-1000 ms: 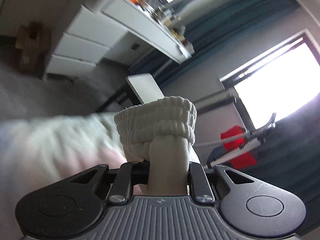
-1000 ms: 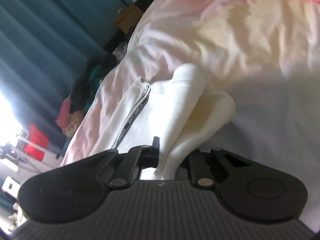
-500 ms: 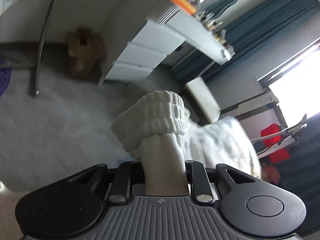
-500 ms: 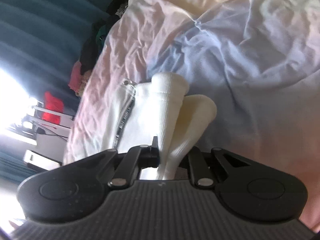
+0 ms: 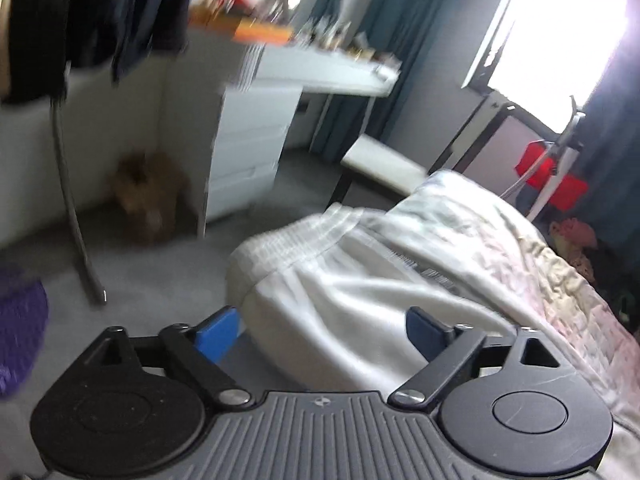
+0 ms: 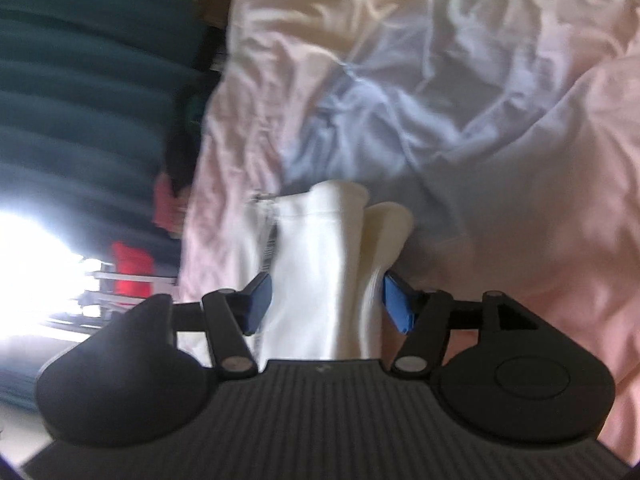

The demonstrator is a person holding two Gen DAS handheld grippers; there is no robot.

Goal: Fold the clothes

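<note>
Both grippers, left (image 5: pixel 324 332) and right (image 6: pixel 324 304), are opening off the white ribbed-waist garment (image 5: pixel 352 280) on the rumpled pale pink bedsheet (image 6: pixel 500 152), beside a white drawer desk (image 5: pixel 256 136).

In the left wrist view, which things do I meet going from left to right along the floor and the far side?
Purple rug → brown cardboard box → white drawer unit → white bench → red cloth.

Blown-out window (image 5: pixel 560 28) glare, motion blur, curved fisheye edges.
</note>
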